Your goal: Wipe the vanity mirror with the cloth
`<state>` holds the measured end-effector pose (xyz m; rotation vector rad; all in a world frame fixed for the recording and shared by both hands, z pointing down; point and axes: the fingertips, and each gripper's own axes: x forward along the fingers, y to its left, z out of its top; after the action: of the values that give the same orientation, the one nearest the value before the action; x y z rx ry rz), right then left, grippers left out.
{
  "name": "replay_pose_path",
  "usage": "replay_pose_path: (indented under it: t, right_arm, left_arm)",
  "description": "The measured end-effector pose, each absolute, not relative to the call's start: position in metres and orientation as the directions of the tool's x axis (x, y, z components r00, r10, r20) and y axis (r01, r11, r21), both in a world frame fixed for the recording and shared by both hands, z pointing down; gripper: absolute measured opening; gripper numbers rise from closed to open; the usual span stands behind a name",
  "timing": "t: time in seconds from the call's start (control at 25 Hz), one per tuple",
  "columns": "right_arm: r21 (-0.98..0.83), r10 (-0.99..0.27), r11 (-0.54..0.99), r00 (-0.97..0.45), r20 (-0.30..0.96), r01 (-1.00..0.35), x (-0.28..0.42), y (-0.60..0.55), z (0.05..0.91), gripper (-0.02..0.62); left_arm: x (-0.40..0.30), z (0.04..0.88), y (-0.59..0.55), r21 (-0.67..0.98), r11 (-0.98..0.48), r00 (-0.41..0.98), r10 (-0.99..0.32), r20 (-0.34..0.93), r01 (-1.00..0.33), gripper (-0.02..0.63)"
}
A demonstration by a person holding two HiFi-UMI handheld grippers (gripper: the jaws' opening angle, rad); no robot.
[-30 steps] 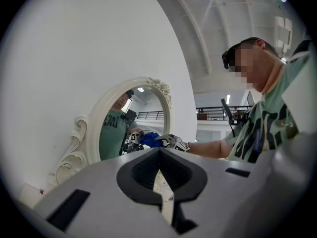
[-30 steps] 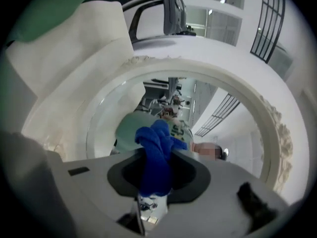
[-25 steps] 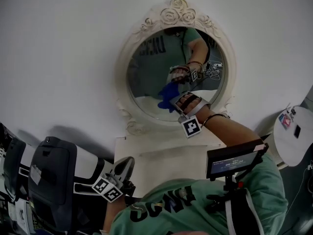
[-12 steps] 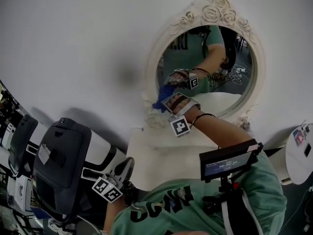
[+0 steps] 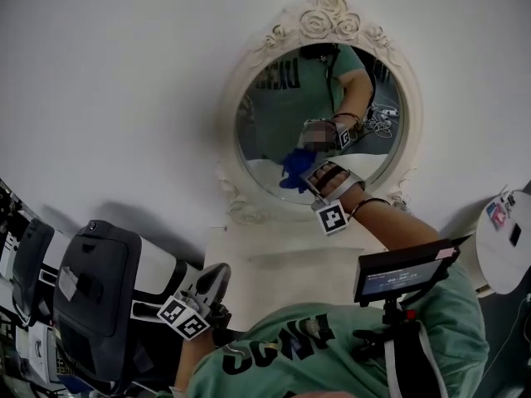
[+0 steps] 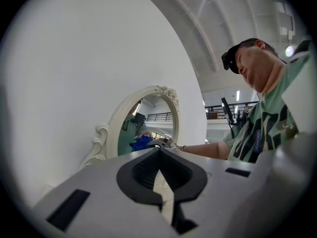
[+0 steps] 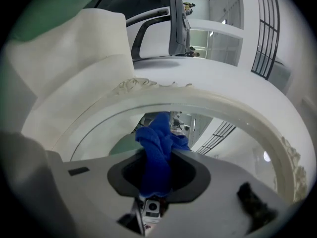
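Pressing cloth (image 7: 156, 140) to mirror (image 7: 233, 133), right gripper (image 7: 157, 158); left gripper's (image 6: 159, 153) fingers (image 6: 139, 175) meet, empty.

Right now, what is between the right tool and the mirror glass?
The blue cloth: the right tool grips it up at the vanity mirror, clearest in the right gripper view.

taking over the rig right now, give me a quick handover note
Right gripper: shut on the blue cloth, held at the lower part of the vanity mirror glass, apparently touching it.
Left gripper: shut, empty, held low and away from the mirror.
Done: cloth grasped and brought to the glass; how much is already wiped cannot be told.
Left: wipe across the rest of the glass.
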<state>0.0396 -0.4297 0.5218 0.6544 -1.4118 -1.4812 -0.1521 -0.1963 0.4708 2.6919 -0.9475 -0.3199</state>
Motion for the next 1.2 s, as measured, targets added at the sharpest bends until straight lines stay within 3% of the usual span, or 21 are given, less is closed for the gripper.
replay_pose_path:
  t: [0.36, 0.64, 0.88, 1.2]
  right_arm:
    - [0.935, -0.962, 0.209, -0.111, 0.249, 0.288, 0.232, -0.419, 0.529, 0.092]
    - [0.917, -0.965, 0.259, 0.055, 0.255, 0.302, 0.301, -0.412, 0.527, 0.092]
    - [0.928, -0.965, 0.262, 0.063, 0.255, 0.264, 0.278, -0.414, 0.527, 0.092]
    - [0.935, -0.926, 0.196, -0.258, 0.276, 0.297, 0.112, -0.414, 0.538, 0.092]
  left_arm:
    - [-0.087, 0.469, -0.216, 0.328, -0.82, 0.839, -0.53, -0.126, -0.469, 0.006]
    - [-0.08, 0.471, -0.216, 0.337, -0.825, 0.846, -0.517, -0.131, -0.453, 0.006]
    - [-0.102, 0.475, -0.211, 0.345, -0.806, 0.825, -0.549, -0.133, -0.481, 0.006]
    - [-0.127, 0.472, -0.198, 0.342, -0.772, 0.788, -0.603, -0.127, -0.536, 0.006]
